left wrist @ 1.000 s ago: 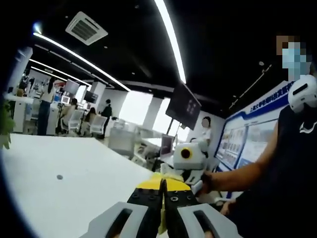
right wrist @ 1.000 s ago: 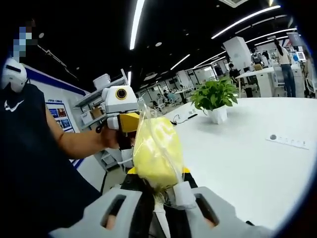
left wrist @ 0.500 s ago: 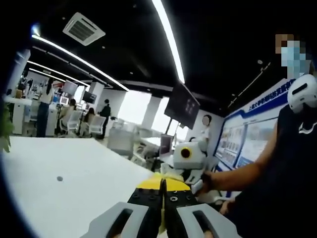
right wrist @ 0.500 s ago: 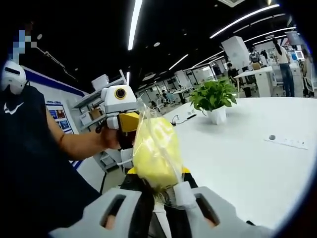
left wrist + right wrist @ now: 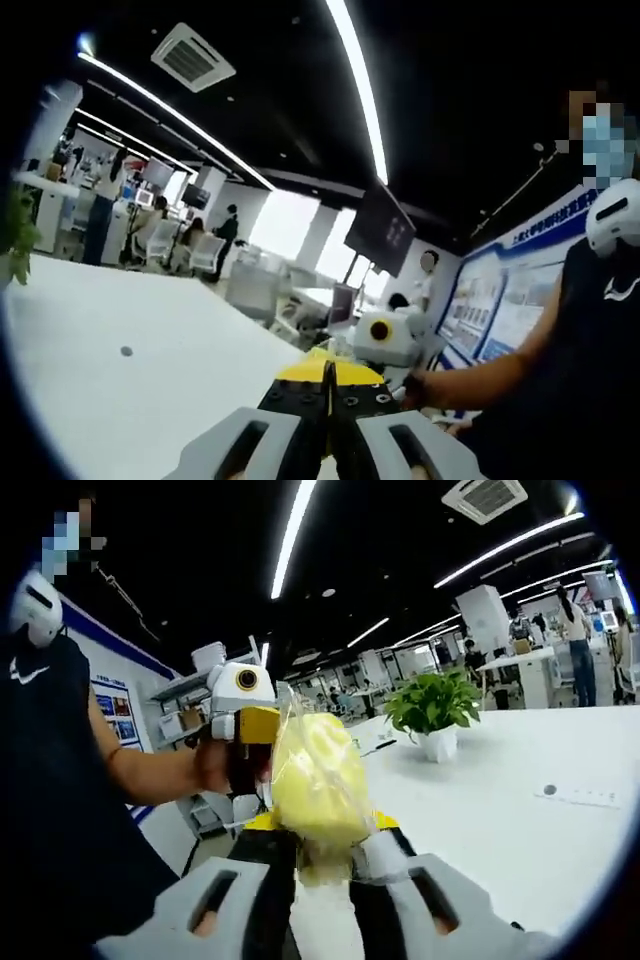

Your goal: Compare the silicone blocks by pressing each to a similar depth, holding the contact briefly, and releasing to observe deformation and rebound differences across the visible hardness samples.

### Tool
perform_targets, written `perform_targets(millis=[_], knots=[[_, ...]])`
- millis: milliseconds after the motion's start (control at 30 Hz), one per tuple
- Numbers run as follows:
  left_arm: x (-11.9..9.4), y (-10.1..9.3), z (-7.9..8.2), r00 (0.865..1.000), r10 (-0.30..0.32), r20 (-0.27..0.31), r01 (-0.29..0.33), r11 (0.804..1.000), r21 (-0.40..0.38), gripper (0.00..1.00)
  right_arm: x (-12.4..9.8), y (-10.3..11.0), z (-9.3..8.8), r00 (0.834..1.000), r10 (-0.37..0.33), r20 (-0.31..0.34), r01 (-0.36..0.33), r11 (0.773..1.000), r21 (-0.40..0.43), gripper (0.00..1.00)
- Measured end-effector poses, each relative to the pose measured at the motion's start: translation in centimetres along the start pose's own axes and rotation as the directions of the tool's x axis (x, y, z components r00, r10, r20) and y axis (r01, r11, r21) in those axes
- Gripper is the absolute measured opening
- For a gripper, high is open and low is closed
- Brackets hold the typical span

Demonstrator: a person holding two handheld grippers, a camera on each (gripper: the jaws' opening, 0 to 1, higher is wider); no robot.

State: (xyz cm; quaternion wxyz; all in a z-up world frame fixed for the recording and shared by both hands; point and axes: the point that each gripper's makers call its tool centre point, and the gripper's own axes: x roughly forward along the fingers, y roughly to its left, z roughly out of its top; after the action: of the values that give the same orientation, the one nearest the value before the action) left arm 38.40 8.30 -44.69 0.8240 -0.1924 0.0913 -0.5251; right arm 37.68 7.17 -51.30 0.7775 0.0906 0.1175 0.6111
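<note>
yellow block: soft yellow sample in a clear plastic bag, held up in the air above the white table, not resting on it; sits at centre of the right gripper view, its bottom end between the jaw tips.
right gripper: right gripper clamped on the bagged block's lower end; block bulges above the jaws, so this looks like the press-and-hold step.
left gripper: left gripper jaws together, a thin yellowish strip at the seam; probably pinching the bag's edge to steady it, but I cannot tell what it holds.
why held so: judged, both tools meet at the bag so one steadies while the other squeezes; lifted clear of the table so the deformation shows.
other samples: none made out; only one block to compare so far.
hidden: block's base is covered by the right jaws, squeeze depth unreadable; bag glare blurs the block's surface.
person: dark sleeve and forearm at 9 o'clock in the right gripper view; hand on the left tool partly cut off.
surroundings: potted plant at 2 o'clock on the table; small dark dot on the table at 8 o'clock in the left gripper view, unidentifiable.
</note>
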Motion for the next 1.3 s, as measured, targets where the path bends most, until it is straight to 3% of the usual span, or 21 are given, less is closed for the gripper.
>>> perform_targets(millis=[67,133,167,200,367,400,500,567,633,700,733,767,833,933,1133,1300], knots=[[-0.2,0.6,0.2,1.0,0.014,0.004,-0.014,1.0,-0.021,0.0,-0.1,-1.4,-0.1,0.997,-0.069,0.014,0.07,0.995,-0.067,0.59],[-0.6,1.1,0.4,1.0,0.028,0.005,-0.028,0.999,-0.02,0.0,-0.3,-2.3,-0.3,0.993,-0.117,0.023,0.118,0.993,-0.001,0.93],[-0.8,1.4,0.5,0.999,0.035,0.005,-0.035,0.999,-0.017,0.0,-0.8,-3.5,-0.5,0.985,-0.171,0.026,0.171,0.985,0.004,0.95],[-0.9,1.5,0.5,0.999,0.038,0.009,-0.038,0.999,-0.02,0.0,-1.0,-3.5,-0.5,0.986,-0.161,0.038,0.161,0.987,-0.006,0.97],[-1.4,2.1,0.9,0.998,0.043,0.034,-0.041,0.998,-0.054,0.0,-3.3,-5.8,0.1,0.958,-0.272,0.097,0.275,0.961,-0.023,0.97],[-1.5,2.3,0.8,0.998,0.05,0.034,-0.047,0.997,-0.061,0.0,-4.0,-6.5,0.3,0.944,-0.311,0.11,0.317,0.948,-0.042,0.97],[-1.6,3.2,0.4,0.997,0.073,0.03,-0.07,0.993,-0.096,0.0,-6.2,-8.7,-0.8,0.906,-0.418,0.06,0.419,0.908,-0.014,0.97],[-1.6,3.5,0.2,0.996,0.081,0.029,-0.078,0.991,-0.112,0.0,-7.3,-9.1,-1.5,0.901,-0.433,0.036,0.433,0.901,0.008,0.97],[-1.6,3.9,-0.1,0.996,0.088,0.029,-0.083,0.988,-0.128,0.0,-8.3,-9.9,-1.9,0.878,-0.477,0.033,0.478,0.878,-0.017,0.97],[-1.6,4.1,-0.3,0.995,0.094,0.03,-0.089,0.986,-0.144,0.0,-8.9,-9.8,-2.9,0.88,-0.474,0.007,0.474,0.879,-0.05,0.97],[-1.6,4.3,-0.4,0.995,0.097,0.03,-0.091,0.983,-0.159,0.0,-9.6,-10.0,-3.9,0.873,-0.487,-0.002,0.483,0.867,-0.121,0.97],[-1.7,4.5,-0.5,0.994,0.102,0.034,-0.095,0.981,-0.168,0.0,-9.9,-10.1,-4.1,0.868,-0.497,-0.001,0.492,0.861,-0.13,0.97],[-1.7,4.9,-0.7,0.994,0.104,0.04,-0.095,0.976,-0.196,0.0,-10.8,-10.2,-5.8,0.865,-0.501,-0.027,0.497,0.863,-0.087,0.97],[-1.7,5.2,-1.3,0.993,0.108,0.037,-0.098,0.972,-0.213,0.0,-12.6,-10.2,-8.4,0.848,-0.526,-0.064,0.519,0.849,-0.093,0.97],[-1.9,5.9,-2.7,0.993,0.114,0.028,-0.103,0.957,-0.272,0.0,-15.0,-9.1,-11.4,0.835,-0.536,-0.121,0.528,0.844,-0.095,0.97],[-2.0,6.3,-3.7,0.992,0.121,0.033,-0.104,0.941,-0.321,0.0,-17.0,-9.1,-13.4,0.805,-0.568,-0.172,0.56,0.823,-0.1,0.97]])
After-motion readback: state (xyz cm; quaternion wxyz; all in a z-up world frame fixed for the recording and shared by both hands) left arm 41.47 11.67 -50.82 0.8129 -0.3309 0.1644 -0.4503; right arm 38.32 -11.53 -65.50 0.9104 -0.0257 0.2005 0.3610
